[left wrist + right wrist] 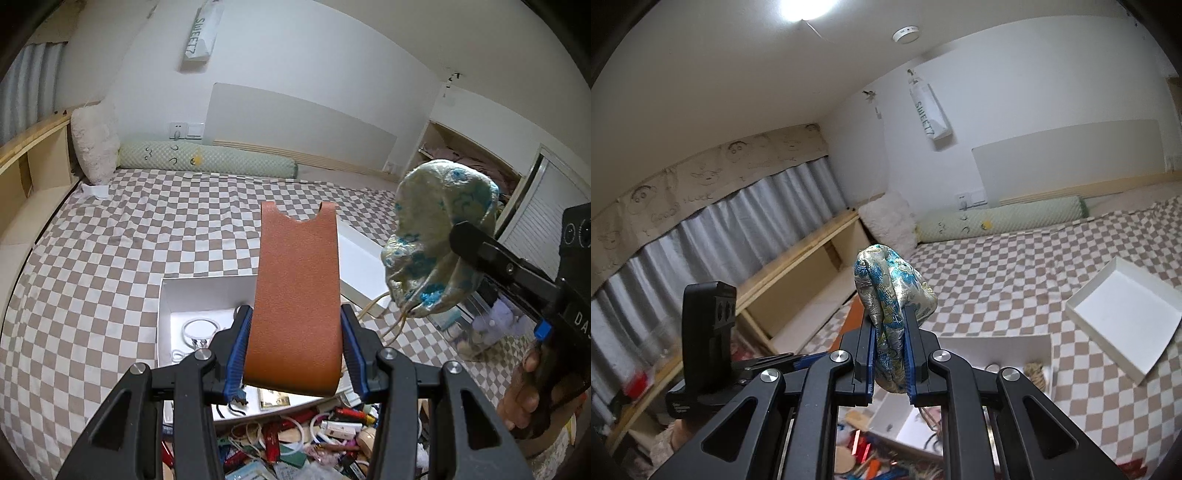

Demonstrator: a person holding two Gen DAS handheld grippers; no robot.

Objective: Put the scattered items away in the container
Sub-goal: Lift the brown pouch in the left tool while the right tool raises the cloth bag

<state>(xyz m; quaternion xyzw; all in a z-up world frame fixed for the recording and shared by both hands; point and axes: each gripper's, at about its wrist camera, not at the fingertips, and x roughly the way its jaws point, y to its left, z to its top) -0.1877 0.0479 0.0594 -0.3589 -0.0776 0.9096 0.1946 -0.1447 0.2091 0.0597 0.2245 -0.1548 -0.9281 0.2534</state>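
Observation:
My left gripper [297, 341] is shut on a brown leather sleeve [298, 291], which stands upright between the blue pads above the white box [207, 288]. The box lies on the checked bed and holds a white ring and a few small items. My right gripper [891, 356] is shut on a cream and blue brocade pouch [892, 295]. In the left wrist view that pouch [439, 236] hangs at the right in the right gripper [467, 238], its cords dangling, above the box's right side. A pile of scattered small items [314, 439] lies near the box's front edge.
The box lid [1123, 325] lies upside down on the checked bedspread [129, 236] beyond the box. A green bolster [207, 160] and a white pillow [94, 146] lie by the far wall. A wooden shelf [798, 280] runs along the bed's left side.

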